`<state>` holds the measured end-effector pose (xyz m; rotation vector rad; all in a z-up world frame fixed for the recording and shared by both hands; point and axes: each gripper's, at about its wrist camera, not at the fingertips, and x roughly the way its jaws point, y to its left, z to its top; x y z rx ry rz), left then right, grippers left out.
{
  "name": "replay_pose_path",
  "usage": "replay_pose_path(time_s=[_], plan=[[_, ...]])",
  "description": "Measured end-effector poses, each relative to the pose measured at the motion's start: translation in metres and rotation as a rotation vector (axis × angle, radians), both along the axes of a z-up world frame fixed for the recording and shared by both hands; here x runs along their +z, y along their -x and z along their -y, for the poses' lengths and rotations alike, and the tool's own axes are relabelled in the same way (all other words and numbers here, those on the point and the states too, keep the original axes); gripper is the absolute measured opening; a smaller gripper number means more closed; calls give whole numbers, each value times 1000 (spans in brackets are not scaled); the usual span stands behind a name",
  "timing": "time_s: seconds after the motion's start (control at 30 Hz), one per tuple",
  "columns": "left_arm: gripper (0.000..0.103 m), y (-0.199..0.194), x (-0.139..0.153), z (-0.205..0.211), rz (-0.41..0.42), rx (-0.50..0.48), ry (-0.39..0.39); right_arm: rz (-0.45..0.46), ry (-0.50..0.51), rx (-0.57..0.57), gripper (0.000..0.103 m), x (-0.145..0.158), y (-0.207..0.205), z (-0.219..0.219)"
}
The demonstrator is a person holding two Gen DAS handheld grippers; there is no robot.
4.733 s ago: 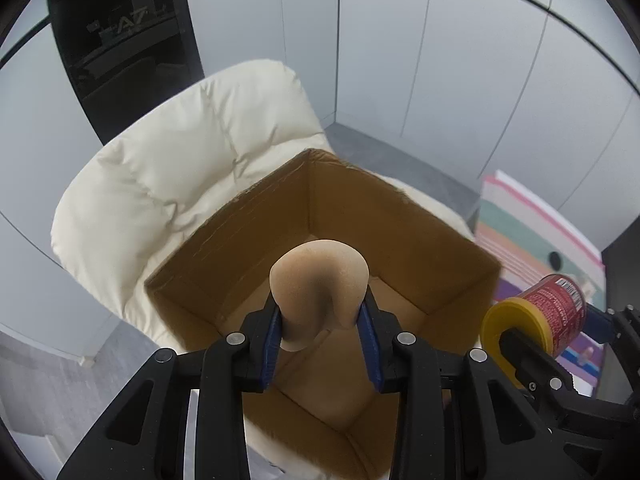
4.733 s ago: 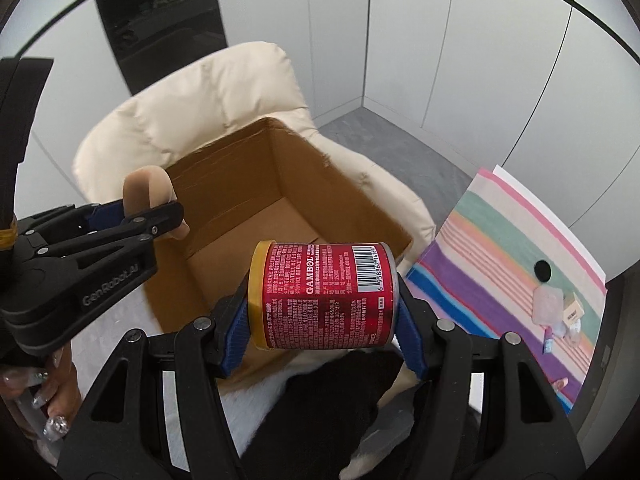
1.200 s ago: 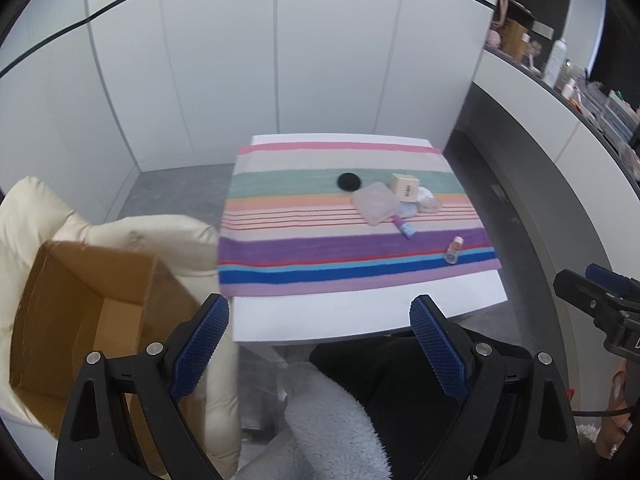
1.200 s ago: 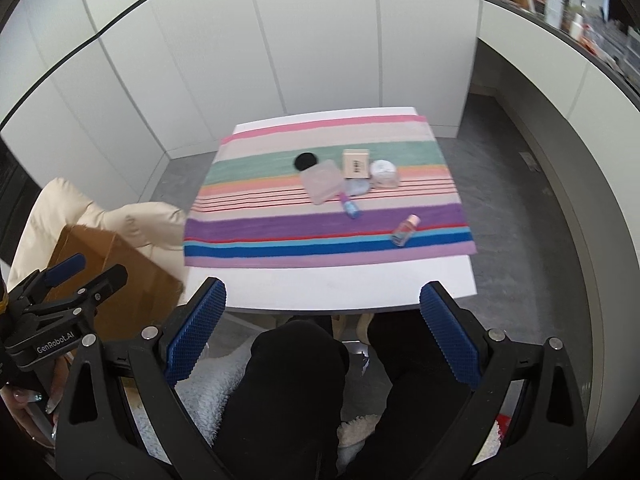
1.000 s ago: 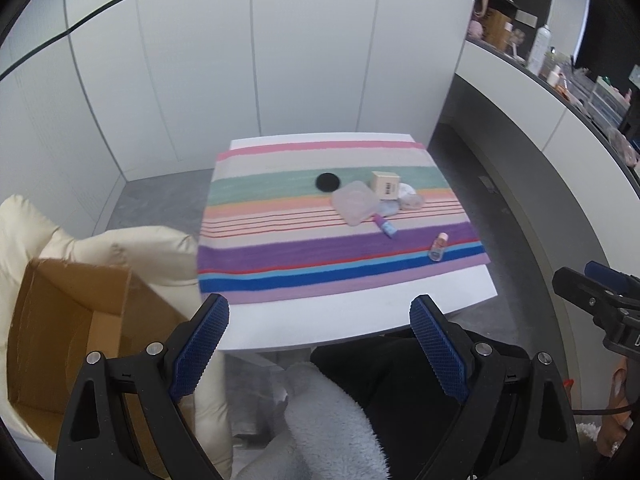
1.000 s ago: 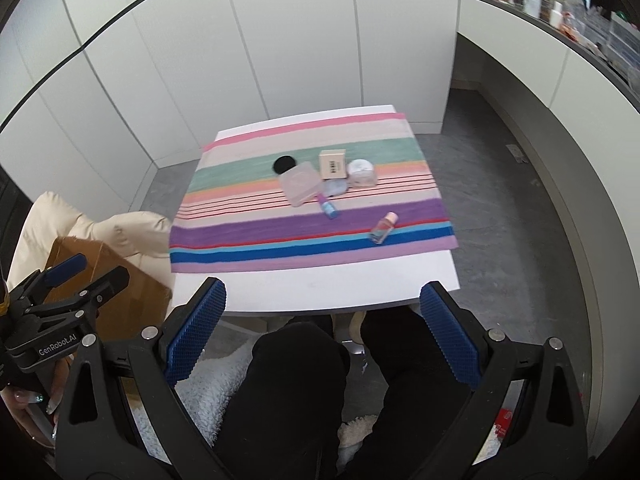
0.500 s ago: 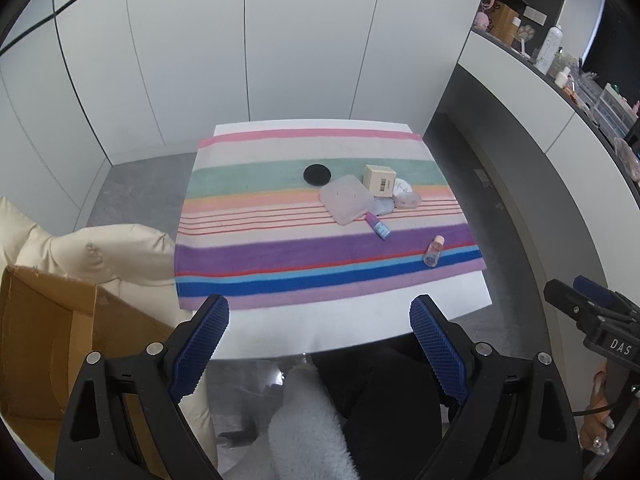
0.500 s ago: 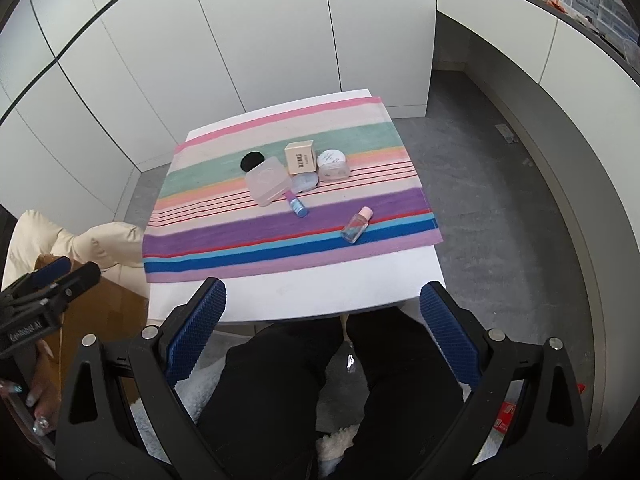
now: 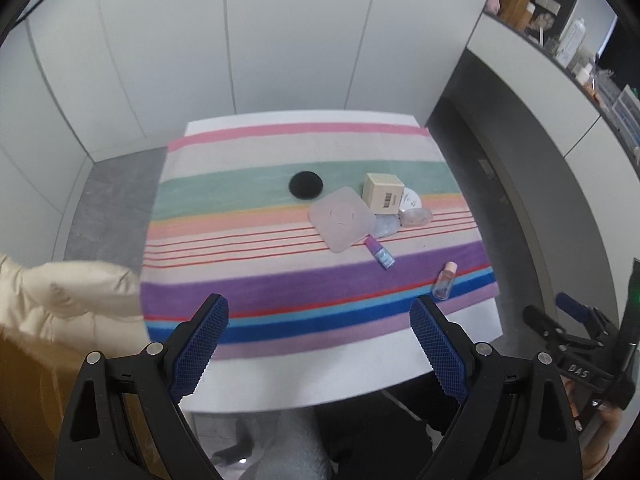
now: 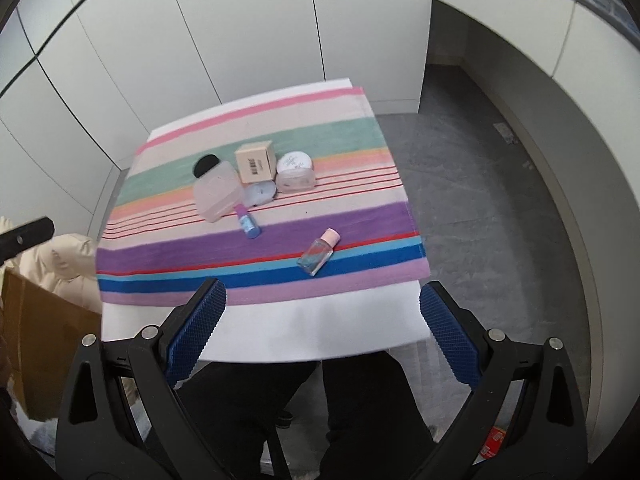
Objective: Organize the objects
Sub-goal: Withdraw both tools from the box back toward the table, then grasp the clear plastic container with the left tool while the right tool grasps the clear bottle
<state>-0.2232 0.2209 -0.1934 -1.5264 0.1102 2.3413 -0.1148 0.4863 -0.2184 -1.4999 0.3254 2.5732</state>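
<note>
Above the table's near edge, the left gripper point(image 9: 318, 344) and right gripper point(image 10: 322, 322) hang wide open and empty, presumably ready to pick; the small bottle point(image 10: 319, 251) lies toward the cloth's point(image 10: 168, 256) near right corner; the box point(image 10: 256, 159) and jars point(image 10: 295, 171) cluster mid-table.

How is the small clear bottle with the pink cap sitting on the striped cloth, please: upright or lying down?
Lying down. The pink-capped bottle rests on its side on the striped cloth, cap pointing away toward the far right.
</note>
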Motion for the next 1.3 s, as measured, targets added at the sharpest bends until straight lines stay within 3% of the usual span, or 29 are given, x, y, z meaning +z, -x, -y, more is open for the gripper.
replay_pose_path(time_s=[0.17, 0.23, 0.4, 0.53, 0.67, 0.77, 1.07, 1.13, 1.2, 1.3], plan=[[93, 42, -48, -25, 61, -15, -11, 9, -28, 80, 99, -47, 33, 0], [93, 59, -69, -32, 97, 1, -42, 0, -59, 130, 99, -67, 46, 1], [93, 106, -130, -50, 238, 86, -105, -19, -17, 273, 99, -118, 71, -7], [93, 124, -160, -68, 279, 109, -89, -2, 1, 373, 99, -150, 81, -9], [93, 141, -187, -81, 301, 145, -63, 11, -75, 476, 99, -167, 86, 5], [95, 146, -193, -86, 305, 180, -101, 16, -158, 535, 92, -174, 90, 18], [97, 163, -206, -95, 359, 256, -104, -17, -114, 515, 88, -168, 92, 17], [93, 164, -204, -95, 334, 273, -104, -17, -102, 518, 88, -169, 92, 18], [90, 164, -204, -98, 305, 271, -77, -18, -125, 511, 68, -170, 93, 20], [89, 166, -203, -97, 278, 260, -80, -9, -114, 509, 66, -171, 93, 18]])
